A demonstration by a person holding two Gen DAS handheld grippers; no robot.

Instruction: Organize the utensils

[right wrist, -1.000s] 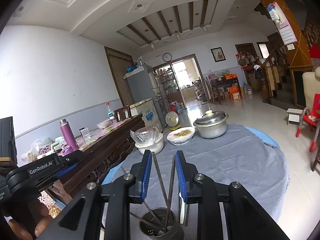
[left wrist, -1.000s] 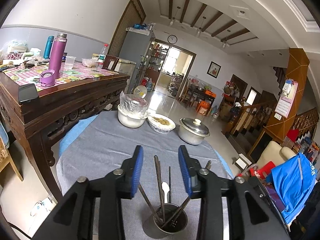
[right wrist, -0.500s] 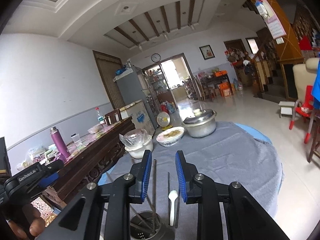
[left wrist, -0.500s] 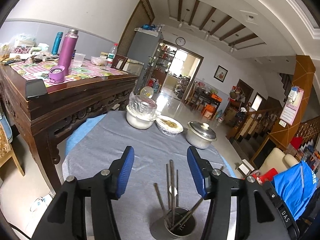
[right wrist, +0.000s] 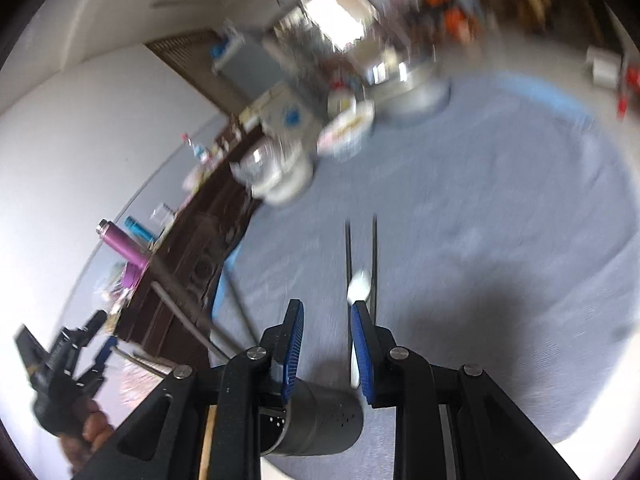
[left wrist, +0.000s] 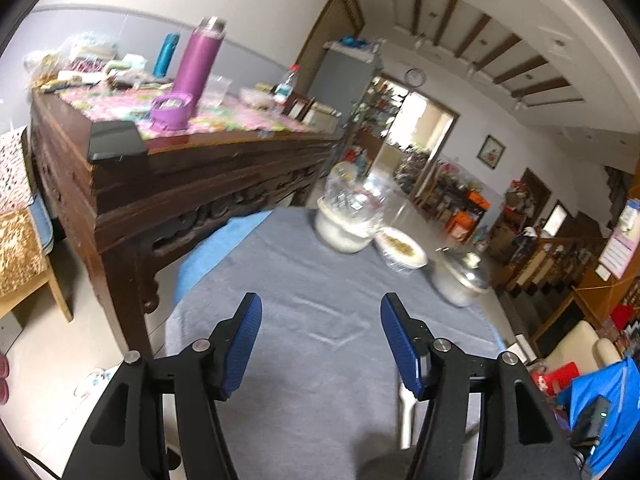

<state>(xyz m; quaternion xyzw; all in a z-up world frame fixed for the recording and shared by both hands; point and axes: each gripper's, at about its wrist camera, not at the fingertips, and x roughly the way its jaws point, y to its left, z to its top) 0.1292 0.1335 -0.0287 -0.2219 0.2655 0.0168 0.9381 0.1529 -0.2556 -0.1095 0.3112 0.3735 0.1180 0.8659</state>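
In the left wrist view my left gripper (left wrist: 320,308) hangs low over the grey tablecloth (left wrist: 312,272); its jaws are opening and nothing is between them. A white spoon (left wrist: 406,416) lies just beside its right finger. The right wrist view is blurred and rolled. There my right gripper (right wrist: 326,308) shows a narrow gap with nothing in it, right above the perforated metal utensil holder (right wrist: 320,420). Chopsticks (right wrist: 188,308) stick out of the holder to the left. Two dark chopsticks (right wrist: 375,248) and the white spoon (right wrist: 359,286) lie on the cloth ahead. A hand holds the left gripper (right wrist: 60,356) at lower left.
A wrapped white bowl (left wrist: 344,228), a bowl of food (left wrist: 402,248) and a lidded steel pot (left wrist: 460,280) stand at the table's far side. A dark wooden sideboard (left wrist: 180,184) with a purple flask (left wrist: 198,64) runs along the left.
My left gripper has opened wider and shifted sideways and down, so the holder has left its view. My right gripper has dropped and rolled, and now sits close over the holder.
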